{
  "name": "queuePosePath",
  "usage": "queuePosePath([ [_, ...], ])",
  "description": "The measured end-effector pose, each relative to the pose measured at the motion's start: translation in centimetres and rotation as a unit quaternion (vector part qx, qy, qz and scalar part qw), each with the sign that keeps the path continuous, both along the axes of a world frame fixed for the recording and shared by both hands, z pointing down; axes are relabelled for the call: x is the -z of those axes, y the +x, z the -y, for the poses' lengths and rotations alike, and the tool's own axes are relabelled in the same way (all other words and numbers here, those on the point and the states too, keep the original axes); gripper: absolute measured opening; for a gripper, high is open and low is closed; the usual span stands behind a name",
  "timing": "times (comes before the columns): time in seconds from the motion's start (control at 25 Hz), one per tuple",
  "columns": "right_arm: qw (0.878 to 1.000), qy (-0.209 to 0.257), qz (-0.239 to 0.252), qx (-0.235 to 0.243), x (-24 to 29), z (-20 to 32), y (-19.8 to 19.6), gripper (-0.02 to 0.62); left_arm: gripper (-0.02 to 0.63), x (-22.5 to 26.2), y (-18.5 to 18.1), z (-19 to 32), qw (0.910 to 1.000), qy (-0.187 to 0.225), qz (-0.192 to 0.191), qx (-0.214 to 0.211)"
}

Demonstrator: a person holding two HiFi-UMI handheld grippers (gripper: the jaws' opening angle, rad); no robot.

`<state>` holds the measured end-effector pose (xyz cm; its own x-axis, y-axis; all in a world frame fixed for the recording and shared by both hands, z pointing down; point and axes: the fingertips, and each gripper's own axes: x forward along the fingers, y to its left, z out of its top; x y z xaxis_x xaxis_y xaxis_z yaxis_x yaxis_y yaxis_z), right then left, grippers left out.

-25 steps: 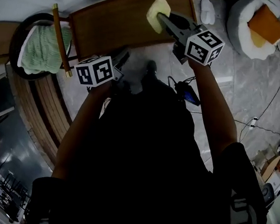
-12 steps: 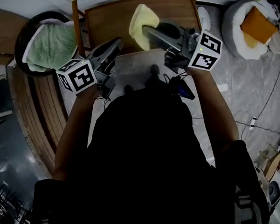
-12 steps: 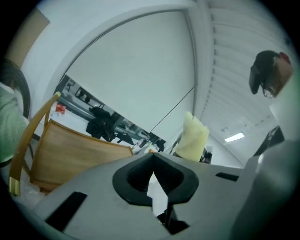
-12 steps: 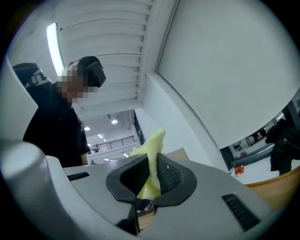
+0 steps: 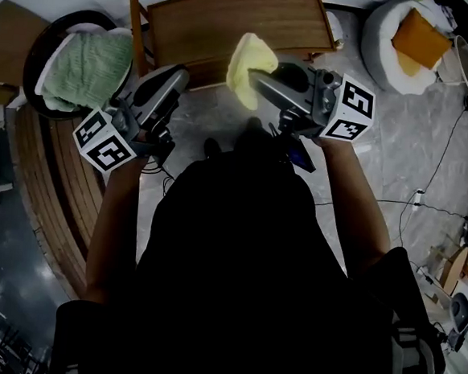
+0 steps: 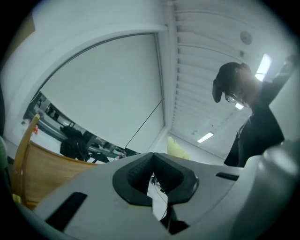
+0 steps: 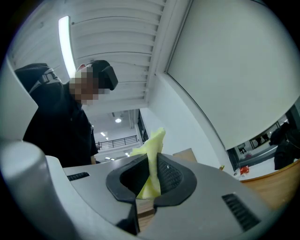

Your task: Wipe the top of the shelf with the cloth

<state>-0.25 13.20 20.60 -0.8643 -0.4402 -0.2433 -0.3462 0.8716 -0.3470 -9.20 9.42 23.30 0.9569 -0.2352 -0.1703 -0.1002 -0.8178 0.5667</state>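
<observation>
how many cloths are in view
2: a yellow cloth pinched in the right gripper, and a green cloth heaped in the black basket at left. Others may be hidden.

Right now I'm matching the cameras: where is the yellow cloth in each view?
Head view: yellow cloth top centre, in the right gripper.
Left gripper view: the cloth small, just right of centre.
Right gripper view: the cloth centre, between the fingers.
Shared landmark: wooden shelf, top, lower left, lower right.
</observation>
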Motion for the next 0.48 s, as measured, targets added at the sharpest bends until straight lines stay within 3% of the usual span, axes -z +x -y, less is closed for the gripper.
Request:
queuePosePath([
  [0.24,0.997,-0.012,0.07,-0.022,0.0,-0.7,2.5,0.048,0.011,0.9,-1.0,-1.4,0.9993,0.036,0.009,0.008],
  [0.36,0.994,-0.019,0.106,-0.023,0.5,-4.3,4.3,0.048,0.011,2.3,-0.2,-5.3,0.9986,0.051,0.013,0.011],
  [0.48,0.994,-0.025,0.105,-0.011,-0.1,-7.6,5.1,0.047,0.011,2.5,1.4,-8.4,0.9982,0.057,0.02,0.005],
])
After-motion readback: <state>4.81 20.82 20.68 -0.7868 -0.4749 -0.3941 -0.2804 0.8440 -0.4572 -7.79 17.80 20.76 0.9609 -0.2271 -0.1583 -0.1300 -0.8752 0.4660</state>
